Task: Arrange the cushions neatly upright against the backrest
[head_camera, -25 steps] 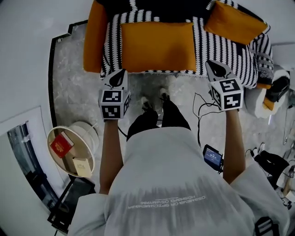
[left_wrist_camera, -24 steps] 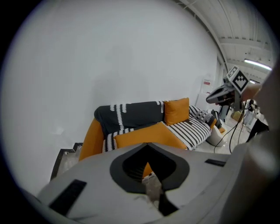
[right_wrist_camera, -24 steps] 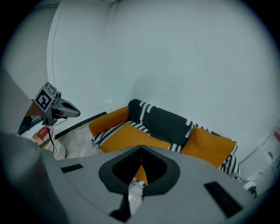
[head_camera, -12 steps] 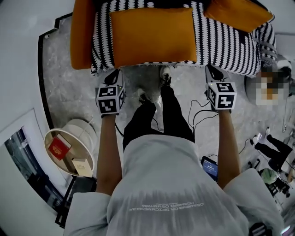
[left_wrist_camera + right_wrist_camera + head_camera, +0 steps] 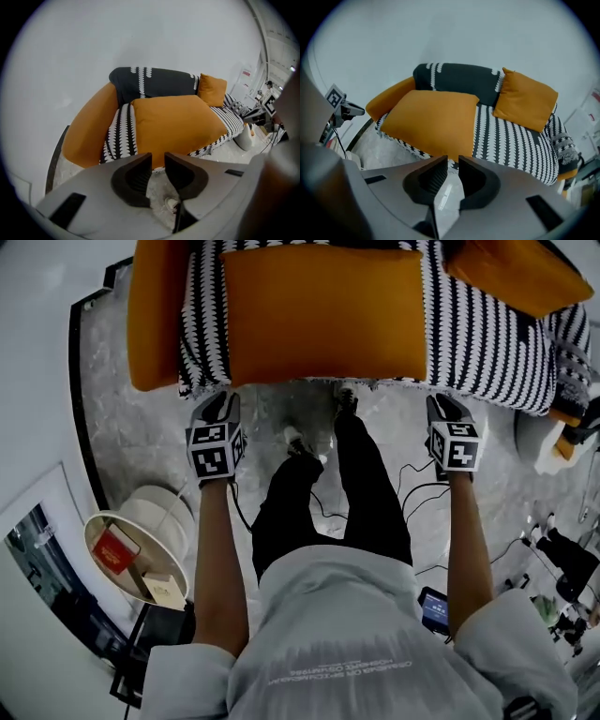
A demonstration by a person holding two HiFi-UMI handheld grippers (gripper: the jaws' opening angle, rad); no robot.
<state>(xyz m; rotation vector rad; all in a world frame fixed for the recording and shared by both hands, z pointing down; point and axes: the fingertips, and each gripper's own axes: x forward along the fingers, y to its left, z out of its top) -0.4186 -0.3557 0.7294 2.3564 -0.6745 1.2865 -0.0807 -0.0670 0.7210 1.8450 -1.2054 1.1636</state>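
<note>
Held low by the near edge of the stripy sofa (image 5: 487, 334): left tool (image 5: 219, 404) and right tool (image 5: 448, 407), both opening to a narrow gap, nothing between. Likely readying to grab the big orange cushion (image 5: 323, 310), soft, square, lying flat on the seat. Small orange cushion (image 5: 525, 98) leaning on the dark backrest (image 5: 459, 77), far right.

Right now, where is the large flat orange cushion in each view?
Head view: large orange cushion top centre, lying flat.
Left gripper view: the cushion fills the centre.
Right gripper view: the cushion sits left of centre.
Shared landmark: the smaller orange cushion, to its right in every view.
</note>
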